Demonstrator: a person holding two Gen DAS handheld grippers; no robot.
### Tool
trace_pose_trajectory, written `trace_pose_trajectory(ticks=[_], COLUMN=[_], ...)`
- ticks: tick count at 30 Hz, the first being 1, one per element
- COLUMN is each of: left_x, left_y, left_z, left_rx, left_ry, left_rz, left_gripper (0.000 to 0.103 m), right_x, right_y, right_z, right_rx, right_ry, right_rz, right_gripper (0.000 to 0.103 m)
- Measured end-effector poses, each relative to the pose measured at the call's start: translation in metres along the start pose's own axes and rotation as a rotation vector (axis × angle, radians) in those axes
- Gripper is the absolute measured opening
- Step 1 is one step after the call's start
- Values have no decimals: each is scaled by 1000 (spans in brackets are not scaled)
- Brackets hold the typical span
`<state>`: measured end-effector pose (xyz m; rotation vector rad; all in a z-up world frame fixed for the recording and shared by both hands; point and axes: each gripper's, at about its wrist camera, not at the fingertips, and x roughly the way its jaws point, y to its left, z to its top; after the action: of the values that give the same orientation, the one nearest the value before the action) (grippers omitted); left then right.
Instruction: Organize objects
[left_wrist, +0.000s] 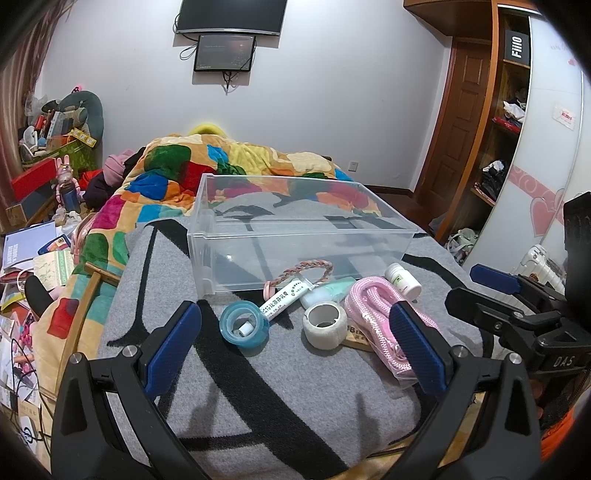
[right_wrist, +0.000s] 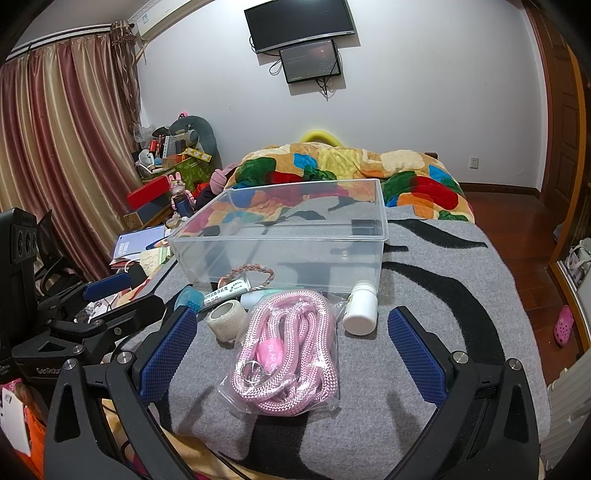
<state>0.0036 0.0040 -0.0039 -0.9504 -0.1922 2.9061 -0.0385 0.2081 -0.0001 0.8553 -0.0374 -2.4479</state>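
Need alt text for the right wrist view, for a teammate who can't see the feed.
The open right gripper hovers over a bagged pink rope on a grey blanket, holding nothing. Behind the bag lie a white bottle on its side, a beige tape roll, a tube and an empty clear plastic bin. The left gripper is at the left edge.

One clear bin (left_wrist: 295, 236) — two tape rolls (left_wrist: 244, 328), one white bottle (right_wrist: 361, 308), one pink rope (right_wrist: 286, 354).

Left gripper (left_wrist: 295, 345): black frame, blue textured pads, silver screws.
Right gripper (right_wrist: 291, 350): the same build, white "DAS" lettering on its body.
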Motion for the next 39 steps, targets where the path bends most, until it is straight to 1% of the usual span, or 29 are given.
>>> trace_pose_trajectory(ticks=[11, 12, 13, 14, 15, 16, 17, 19, 20, 22, 25, 29, 32, 33, 34, 35, 37, 38, 39], left_x=[-3, -4, -4, -3, -1, 1, 3, 6, 8, 14, 25, 40, 52, 56, 59, 61, 65, 66, 67], left_y=[-3, -3, -3, -2, -2, 1, 4, 10, 14, 22, 33, 37, 39, 40, 41, 42, 46, 48, 49], left_z=[-1, 0, 0, 1, 2, 3, 5, 7, 7, 9, 8, 1, -5, -7, -9, -10, -13, -14, -15], left_rx=[13, 14, 17, 23, 27, 26, 22, 16, 15, 9, -9, -10, -22, -27, -35, -41, -61, -68, -76], left_ry=[-17, -22, -22, -18, -7, 2, 11, 26, 32, 52, 98, 142, 180, 188, 195, 200, 213, 216, 213], left_rz=[-22, -20, -19, -19, -18, -20, -21, -17, -12, 2, -4, -9, -23, -24, -25, -30, -41, -42, -44], left_gripper=[103, 100, 94, 91, 86, 84, 82, 75, 74, 68, 62, 62, 62, 61, 57, 54, 42, 39, 39], right_x=[3, 4, 4, 5, 6, 7, 9, 13, 15, 19, 28, 44, 57, 62, 65, 69, 74, 75, 76], right_y=[1, 0, 0, -1, -2, -4, -6, -12, -14, -19, -28, -41, -49, -51, -53, -54, -56, -58, -59], right_z=[-5, -5, -6, -5, -6, -4, -3, -1, 0, 0, 2, 4, 5, 5, 5, 5, 4, 4, 4], right_rx=[13, 13, 13, 14, 14, 15, 16, 22, 23, 23, 26, 49, 66, 73, 78, 84, 93, 99, 104], right_ry=[7, 8, 5, 4, 6, 11, 17, 31, 37, 51, 78, 121, 155, 168, 178, 188, 195, 196, 199], right_rz=[6, 8, 6, 2, -1, -2, -5, -11, -15, -33, -52, -58, -60, -59, -53, -47, -39, -34, -36], right_gripper=[103, 102, 101, 99, 96, 91, 89, 82, 80, 73, 66, 59, 52, 48, 43, 40, 34, 32, 29])
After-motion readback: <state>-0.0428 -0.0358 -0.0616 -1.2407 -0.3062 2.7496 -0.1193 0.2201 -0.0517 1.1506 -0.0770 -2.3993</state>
